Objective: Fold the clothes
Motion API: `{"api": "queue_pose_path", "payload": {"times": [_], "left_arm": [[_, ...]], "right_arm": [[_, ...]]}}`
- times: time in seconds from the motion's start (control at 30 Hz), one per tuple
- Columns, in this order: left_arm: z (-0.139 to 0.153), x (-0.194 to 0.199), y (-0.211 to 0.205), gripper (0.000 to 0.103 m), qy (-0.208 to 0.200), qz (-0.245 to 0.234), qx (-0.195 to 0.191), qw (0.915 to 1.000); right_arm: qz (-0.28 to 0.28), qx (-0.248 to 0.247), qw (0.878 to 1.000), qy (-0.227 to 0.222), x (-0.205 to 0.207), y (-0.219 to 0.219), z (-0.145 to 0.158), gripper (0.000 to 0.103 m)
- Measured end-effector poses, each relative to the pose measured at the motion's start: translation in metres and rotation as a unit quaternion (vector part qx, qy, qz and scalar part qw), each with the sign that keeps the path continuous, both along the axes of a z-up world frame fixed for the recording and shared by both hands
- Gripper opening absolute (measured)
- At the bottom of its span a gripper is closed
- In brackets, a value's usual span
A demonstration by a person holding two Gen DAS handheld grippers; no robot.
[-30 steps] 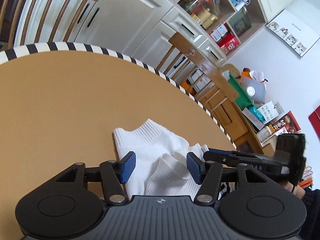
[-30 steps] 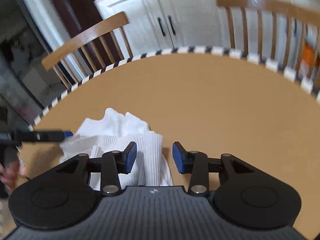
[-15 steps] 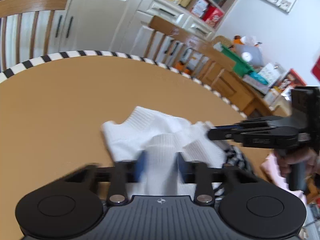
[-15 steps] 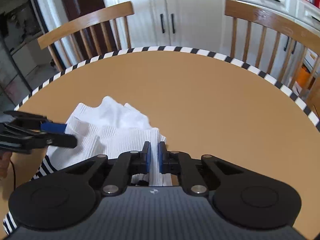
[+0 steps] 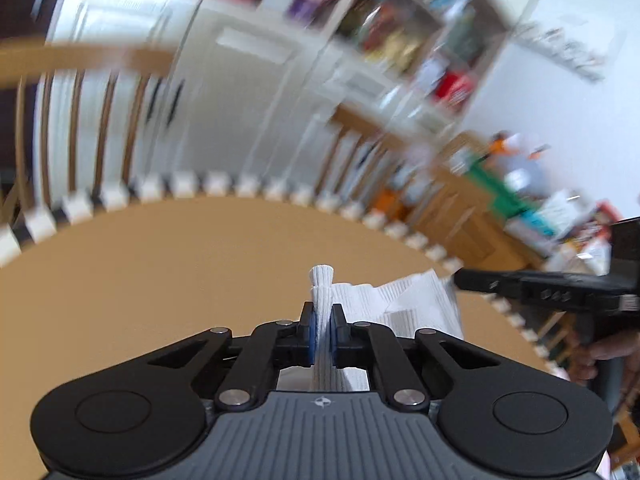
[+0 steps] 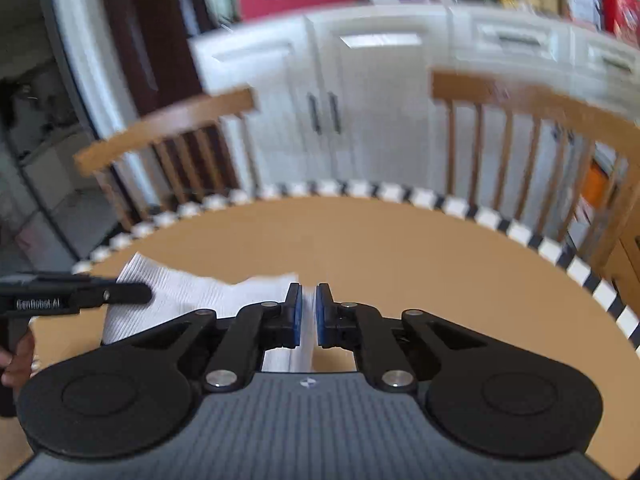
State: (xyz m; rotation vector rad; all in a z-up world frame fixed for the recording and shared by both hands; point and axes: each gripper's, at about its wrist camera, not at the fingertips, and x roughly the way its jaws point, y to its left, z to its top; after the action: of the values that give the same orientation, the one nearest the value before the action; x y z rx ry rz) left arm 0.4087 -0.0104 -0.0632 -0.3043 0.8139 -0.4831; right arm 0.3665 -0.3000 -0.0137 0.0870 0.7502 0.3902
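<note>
Both tongs clamped on white ribbed garment, above the counter.

L tongs (image 5: 322, 330) pinch a bunched fold w/ a tuft sticking out past the tips; rest of white ribbed garment (image 5: 416, 304) spreads to their right toward R tongs (image 6: 307, 316), which grip its other edge. Tan counter (image 6: 400, 256) w/ striped rim below; wooden chairs (image 6: 532, 100) beyond, background blurred.

The left gripper (image 5: 322, 330) has its jaws pinched nearly together, blue pads (image 5: 310, 330) squeezing a white ribbed garment (image 5: 404, 304) that pokes out toward 12 o'clock. The right gripper (image 6: 307, 316) is likewise clamped on that cloth. From the left wrist view, the right gripper reaches in from 3 o'clock, the person's hand (image 5: 604, 354) on its handle.
</note>
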Motion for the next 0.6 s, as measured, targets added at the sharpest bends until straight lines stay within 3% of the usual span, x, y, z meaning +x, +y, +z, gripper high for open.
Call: {"api": "queue_pose_path", "payload": {"times": [0.03, 0.1, 0.2, 0.27, 0.3, 0.4, 0.53, 0.57, 0.6], "left_arm": [[-0.012, 0.009, -0.005, 0.008, 0.023, 0.0, 0.004, 0.9997], [-0.017, 0.011, -0.01, 0.015, 0.006, 0.002, 0.022, 0.9997], [0.0, 0.001, 0.0, 0.039, -0.027, 0.027, 0.049, 0.998], [0.016, -0.02, 0.018, 0.044, -0.051, 0.043, 0.024, 0.9975], [0.021, -0.032, 0.024, 0.044, -0.059, 0.042, 0.02, 0.9972], [0.023, -0.066, 0.022, 0.045, -0.078, 0.007, 0.051, 0.9956], [0.001, -0.083, -0.006, 0.045, -0.056, -0.034, 0.088, 0.994], [-0.003, -0.085, -0.014, 0.045, -0.054, -0.036, 0.091, 0.9937], [-0.006, -0.088, -0.021, 0.045, -0.052, -0.039, 0.095, 0.9934]], "right_arm": [[-0.004, 0.001, 1.0, 0.002, -0.001, 0.0, -0.004, 0.008], [-0.011, 0.002, 1.0, 0.007, -0.003, 0.001, -0.011, 0.012], [-0.021, 0.004, 1.0, 0.014, -0.006, 0.003, -0.021, 0.016], [-0.028, 0.006, 0.999, 0.019, -0.007, 0.004, -0.028, 0.022], [-0.025, 0.01, 1.0, 0.016, -0.02, 0.004, -0.027, 0.026], [-0.002, -0.003, 1.0, 0.021, -0.056, 0.013, -0.03, 0.026], [-0.009, -0.024, 0.999, 0.039, -0.068, 0.023, -0.045, 0.027], [-0.014, -0.026, 0.999, 0.046, -0.067, 0.024, -0.05, 0.027], [-0.014, -0.026, 0.998, 0.049, -0.066, 0.026, -0.053, 0.019]]}}
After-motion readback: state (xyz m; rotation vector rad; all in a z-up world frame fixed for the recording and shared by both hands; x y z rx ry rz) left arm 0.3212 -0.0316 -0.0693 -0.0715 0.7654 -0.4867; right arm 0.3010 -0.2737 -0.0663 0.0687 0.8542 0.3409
